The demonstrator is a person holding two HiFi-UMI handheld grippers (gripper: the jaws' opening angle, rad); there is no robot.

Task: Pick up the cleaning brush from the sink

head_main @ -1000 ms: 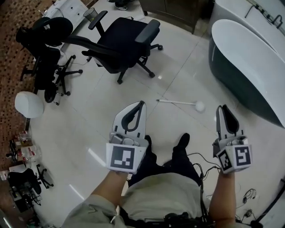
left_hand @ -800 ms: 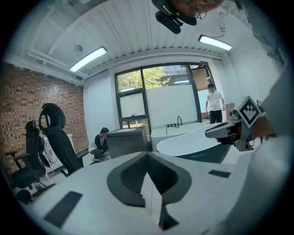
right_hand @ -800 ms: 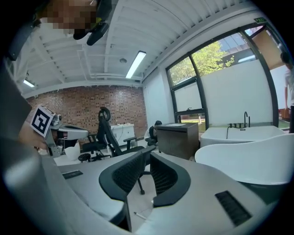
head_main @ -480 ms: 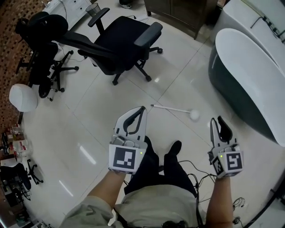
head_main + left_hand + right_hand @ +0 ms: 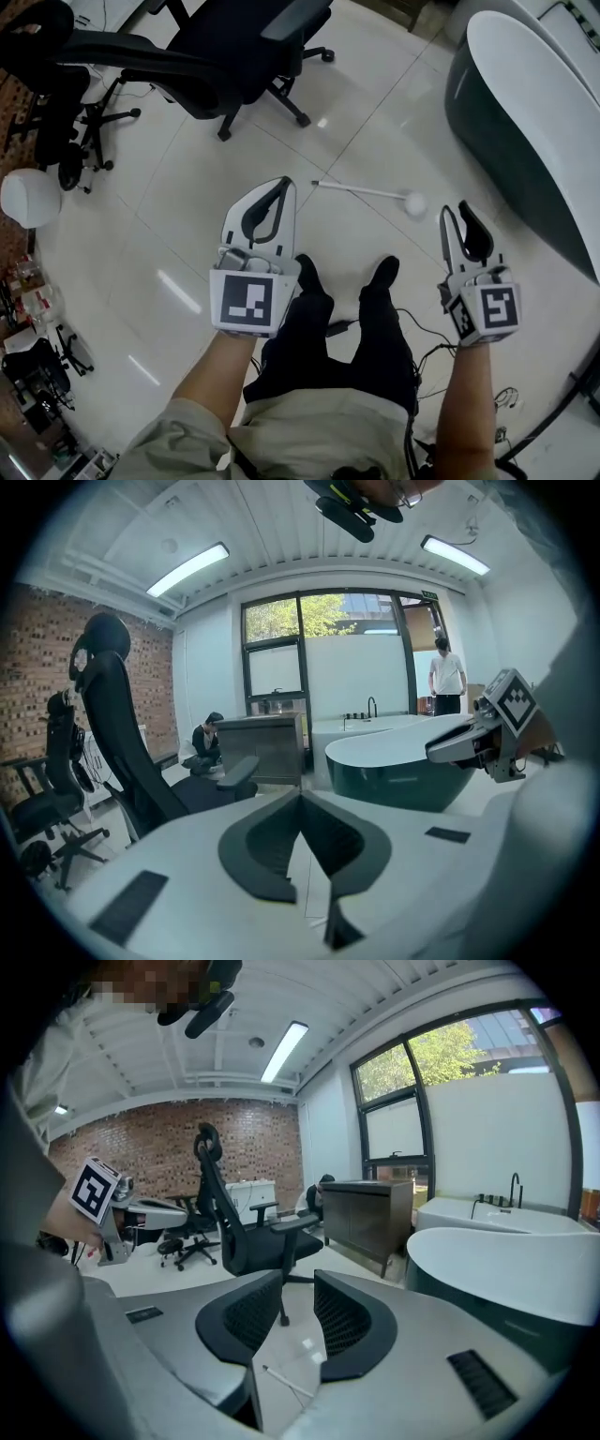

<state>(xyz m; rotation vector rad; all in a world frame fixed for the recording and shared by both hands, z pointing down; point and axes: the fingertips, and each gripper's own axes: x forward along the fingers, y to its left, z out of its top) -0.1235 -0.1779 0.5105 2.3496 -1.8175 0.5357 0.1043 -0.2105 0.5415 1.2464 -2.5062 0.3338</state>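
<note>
Jaws, right gripper [image 5: 298,1279]: just opening, narrow gap, empty

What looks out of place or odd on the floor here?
The white long-handled brush lies flat on the tiled floor, just ahead of the person's shoes, between the office chair and the bathtub. A cleaning tool lying loose there looks dropped. Nothing seems spilled or broken.

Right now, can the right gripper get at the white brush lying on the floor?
Probably yes. The brush lies on open floor just ahead of the right gripper, with nothing between them. Its jaws have just been opening, stand apart and hold nothing. It hangs above the floor, so it would have to come lower.
</note>
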